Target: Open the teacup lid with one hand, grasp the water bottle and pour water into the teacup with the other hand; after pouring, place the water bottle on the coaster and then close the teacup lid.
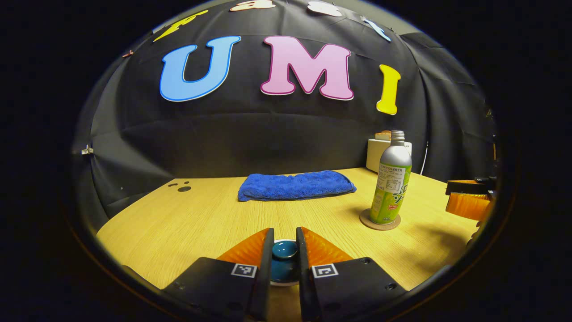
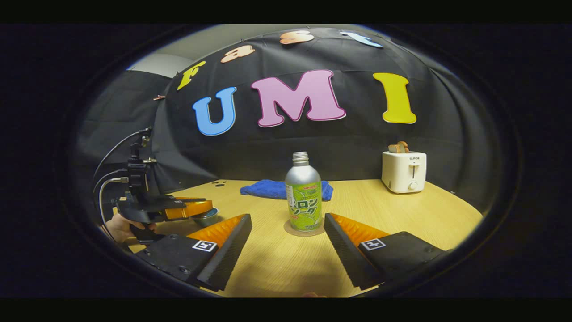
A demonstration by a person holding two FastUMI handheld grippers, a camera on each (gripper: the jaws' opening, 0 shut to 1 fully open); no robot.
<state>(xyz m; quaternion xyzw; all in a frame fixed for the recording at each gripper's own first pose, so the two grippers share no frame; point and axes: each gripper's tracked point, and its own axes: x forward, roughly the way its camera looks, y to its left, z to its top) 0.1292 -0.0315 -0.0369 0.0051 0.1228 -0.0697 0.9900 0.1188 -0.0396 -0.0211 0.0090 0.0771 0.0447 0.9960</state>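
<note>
Left gripper [image 1: 284, 243]: in the left gripper view your fingers stand narrow, closed in on the knob of the teacup lid [image 1: 284, 249]; both inner faces look pressed against it.
Teacup lid: teal and round, it sits right between your fingertips at the bottom of that view, low over the wooden table [image 1: 201, 219].
Water bottle [image 1: 392, 179]: upright on the round coaster [image 1: 380, 222], ahead and off to the right of your left fingers, well apart from them.
Blue towel [image 1: 296, 185]: folded flat on the table straight ahead, beyond the lid.
Toaster [image 1: 375, 154]: white, behind the bottle at the back of the table.
Right gripper [image 1: 467, 199]: its orange finger shows at the right edge of this view, near the bottle but clear of it.

Right gripper [image 2: 288, 232]: in the right gripper view your fingers are spread wide and hold nothing.
Water bottle [image 2: 303, 193]: stands on the coaster [image 2: 304, 231] straight ahead, centred in the gap just past your fingertips, untouched.
Left gripper [image 2: 192, 210]: off to the left with a hand [image 2: 119, 226] behind it, its orange fingers over the teacup [image 2: 205, 217].
Toaster [image 2: 404, 171]: far right at the back, well apart from the bottle.
Blue towel [image 2: 268, 188]: behind the bottle.
</note>
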